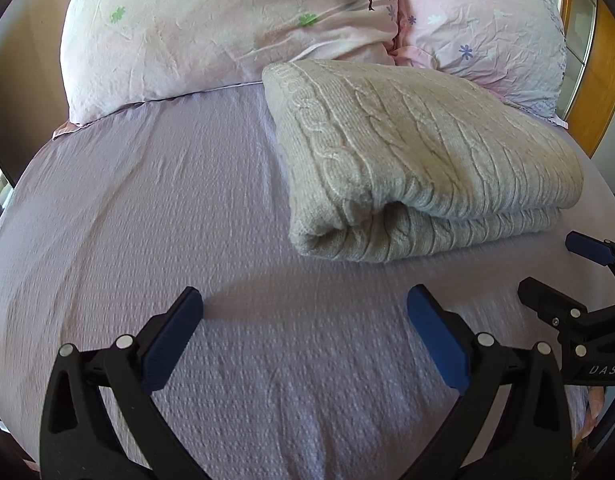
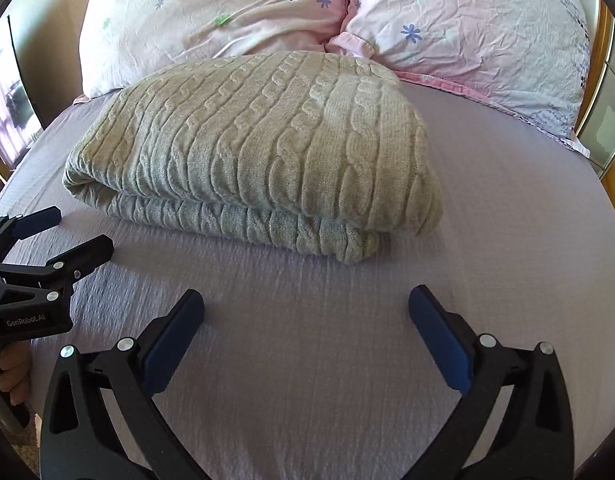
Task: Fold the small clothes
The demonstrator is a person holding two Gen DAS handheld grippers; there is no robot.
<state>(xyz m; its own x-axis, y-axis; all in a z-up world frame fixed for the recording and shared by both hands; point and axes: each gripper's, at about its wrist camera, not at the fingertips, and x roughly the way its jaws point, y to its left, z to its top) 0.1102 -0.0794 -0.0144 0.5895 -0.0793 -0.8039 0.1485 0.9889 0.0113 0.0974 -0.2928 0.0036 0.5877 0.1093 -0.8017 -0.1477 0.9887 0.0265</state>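
A beige cable-knit sweater (image 1: 419,160) lies folded in a thick bundle on the lilac bed sheet (image 1: 147,200), in front of the pillows. It also shows in the right wrist view (image 2: 259,152). My left gripper (image 1: 305,300) is open and empty, over bare sheet a short way in front of the sweater's left end. My right gripper (image 2: 306,300) is open and empty, in front of the sweater's right end. Each gripper shows at the edge of the other's view: the right gripper (image 1: 555,268) and the left gripper (image 2: 73,232), both open.
Two pink floral pillows (image 1: 227,28) (image 1: 487,28) lie behind the sweater against a wooden headboard (image 1: 603,72). The sheet (image 2: 507,200) stretches wide to the sides and front. A hand (image 2: 15,368) holds the left gripper's handle.
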